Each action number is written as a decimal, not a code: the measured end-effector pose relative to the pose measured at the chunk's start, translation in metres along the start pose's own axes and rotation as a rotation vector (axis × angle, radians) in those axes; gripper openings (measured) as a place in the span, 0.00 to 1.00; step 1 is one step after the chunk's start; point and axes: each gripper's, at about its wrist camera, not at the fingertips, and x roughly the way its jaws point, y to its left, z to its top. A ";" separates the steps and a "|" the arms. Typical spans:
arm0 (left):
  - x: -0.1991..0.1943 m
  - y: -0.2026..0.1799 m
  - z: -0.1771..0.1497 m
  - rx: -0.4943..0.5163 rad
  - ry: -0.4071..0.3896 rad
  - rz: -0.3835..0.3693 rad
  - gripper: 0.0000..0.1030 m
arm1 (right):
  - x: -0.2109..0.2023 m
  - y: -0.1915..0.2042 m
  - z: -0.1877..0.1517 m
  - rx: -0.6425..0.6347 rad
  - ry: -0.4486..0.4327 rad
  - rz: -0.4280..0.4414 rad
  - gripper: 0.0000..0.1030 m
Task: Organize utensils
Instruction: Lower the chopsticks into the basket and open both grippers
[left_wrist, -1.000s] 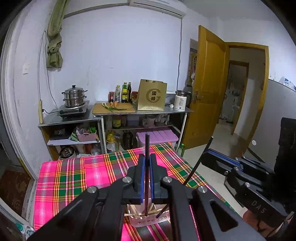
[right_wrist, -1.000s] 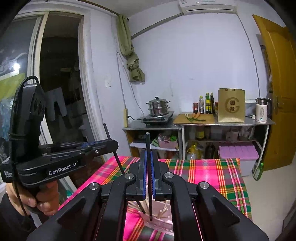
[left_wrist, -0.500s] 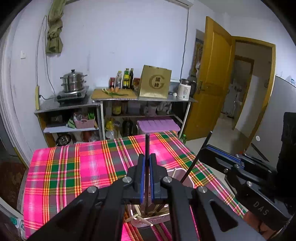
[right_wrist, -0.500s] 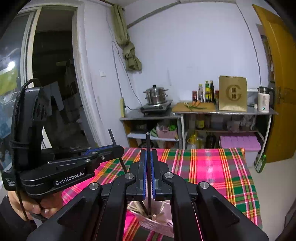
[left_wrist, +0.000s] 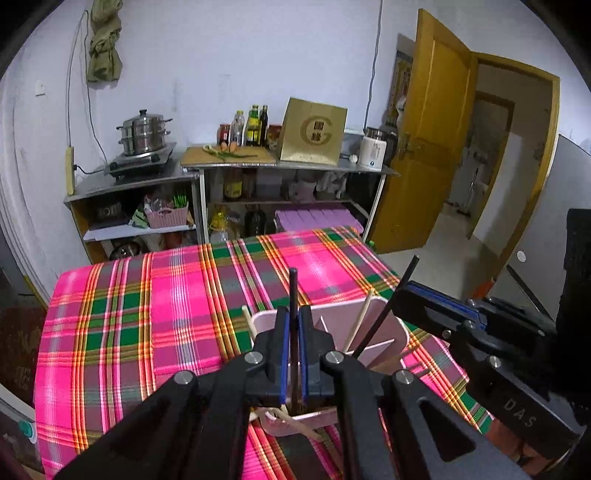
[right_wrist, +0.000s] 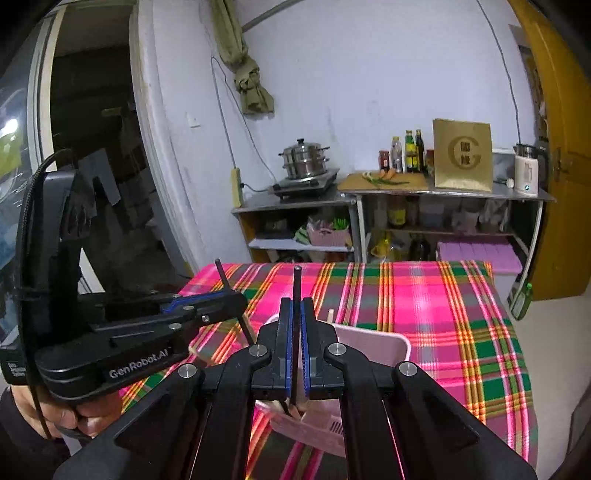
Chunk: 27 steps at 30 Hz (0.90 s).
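My left gripper (left_wrist: 293, 325) is shut on a black chopstick (left_wrist: 293, 291), held upright with its lower end inside the pink utensil holder (left_wrist: 397, 332). My right gripper (right_wrist: 296, 317) is shut on a second black chopstick (right_wrist: 296, 284), also upright over the same pink holder (right_wrist: 380, 345). The holder stands on the pink plaid tablecloth (left_wrist: 166, 314) and has dividers and several pale wooden chopsticks (left_wrist: 358, 321) in it. In the left wrist view the right gripper (left_wrist: 404, 295) comes in from the right with its chopstick (left_wrist: 391, 299) slanted. In the right wrist view the left gripper (right_wrist: 236, 301) comes in from the left.
A metal shelf unit (left_wrist: 229, 173) stands behind the table with a steamer pot (left_wrist: 144, 131), bottles, a cutting board, a brown paper bag (left_wrist: 314, 131) and a kettle. A yellow door (left_wrist: 424, 140) is open at the right. The person's hand (right_wrist: 85, 413) holds the left gripper.
Both grippers have come down and tilted toward the table, so the holder now shows larger and higher between the fingers. The chopstick ends have gone deeper into the holder.
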 end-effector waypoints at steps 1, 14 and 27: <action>-0.001 0.000 -0.001 0.001 -0.004 0.002 0.05 | 0.000 -0.001 -0.001 0.000 0.008 0.001 0.03; -0.048 -0.003 -0.004 -0.011 -0.083 -0.012 0.17 | -0.036 0.004 -0.004 0.011 -0.028 0.009 0.13; -0.117 -0.013 -0.067 -0.030 -0.187 0.028 0.35 | -0.116 0.023 -0.055 -0.021 -0.100 -0.042 0.32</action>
